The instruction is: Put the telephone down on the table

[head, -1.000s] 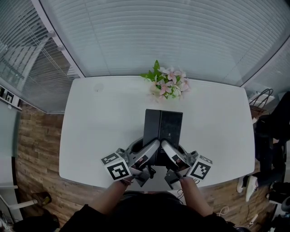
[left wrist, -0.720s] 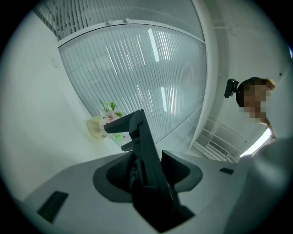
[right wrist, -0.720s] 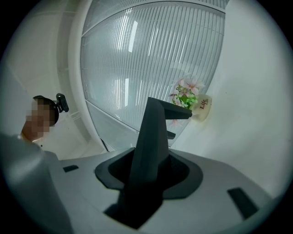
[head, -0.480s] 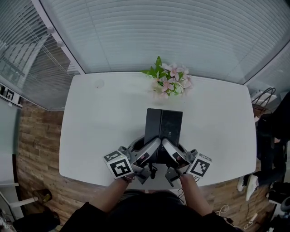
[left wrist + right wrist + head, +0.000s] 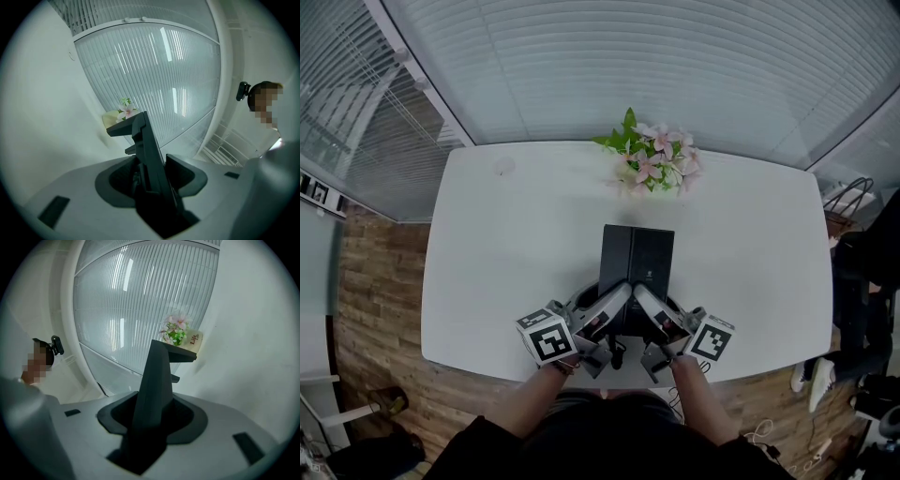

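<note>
Jaws of the left gripper [image 5: 150, 174] and the right gripper [image 5: 152, 416] stand fairly wide, yet each pair is clamped on the near edge of the black telephone [image 5: 637, 258], side by side; the telephone sits roughly level over the near middle of the white table [image 5: 506, 262], and I cannot tell whether it touches; it is best lowered evenly by both hands so no corner lands first, releasing only once it rests; the flowers [image 5: 652, 164] beyond stand well apart.
</note>
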Demonstrator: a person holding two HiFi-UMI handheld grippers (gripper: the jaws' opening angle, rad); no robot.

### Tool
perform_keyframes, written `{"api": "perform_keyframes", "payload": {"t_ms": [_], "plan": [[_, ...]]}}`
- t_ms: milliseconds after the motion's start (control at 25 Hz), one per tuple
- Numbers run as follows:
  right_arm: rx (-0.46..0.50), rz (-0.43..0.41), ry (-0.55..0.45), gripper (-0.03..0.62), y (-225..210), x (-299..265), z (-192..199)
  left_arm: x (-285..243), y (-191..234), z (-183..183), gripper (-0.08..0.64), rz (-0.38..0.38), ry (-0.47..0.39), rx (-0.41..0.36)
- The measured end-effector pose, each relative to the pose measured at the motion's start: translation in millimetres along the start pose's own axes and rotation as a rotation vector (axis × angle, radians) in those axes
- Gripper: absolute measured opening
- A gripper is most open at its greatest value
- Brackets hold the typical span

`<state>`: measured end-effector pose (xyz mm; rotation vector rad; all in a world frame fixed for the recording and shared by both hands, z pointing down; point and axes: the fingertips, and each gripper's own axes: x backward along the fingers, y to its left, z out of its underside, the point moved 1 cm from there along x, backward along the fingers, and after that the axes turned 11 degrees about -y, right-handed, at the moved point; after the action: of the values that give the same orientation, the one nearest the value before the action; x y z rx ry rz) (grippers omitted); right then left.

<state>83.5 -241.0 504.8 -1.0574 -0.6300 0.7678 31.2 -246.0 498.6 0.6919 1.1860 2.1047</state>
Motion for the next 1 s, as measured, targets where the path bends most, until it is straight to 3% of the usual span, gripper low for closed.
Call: {"api": "perform_keyframes", "payload": {"t_ms": [1000], "plan": [[-0.122, 0.067, 0.028, 0.186, -25.5, 4.1, 21.7, 10.5, 30.1, 18.4, 0.209, -0.091, 0.037, 0.076]]}}
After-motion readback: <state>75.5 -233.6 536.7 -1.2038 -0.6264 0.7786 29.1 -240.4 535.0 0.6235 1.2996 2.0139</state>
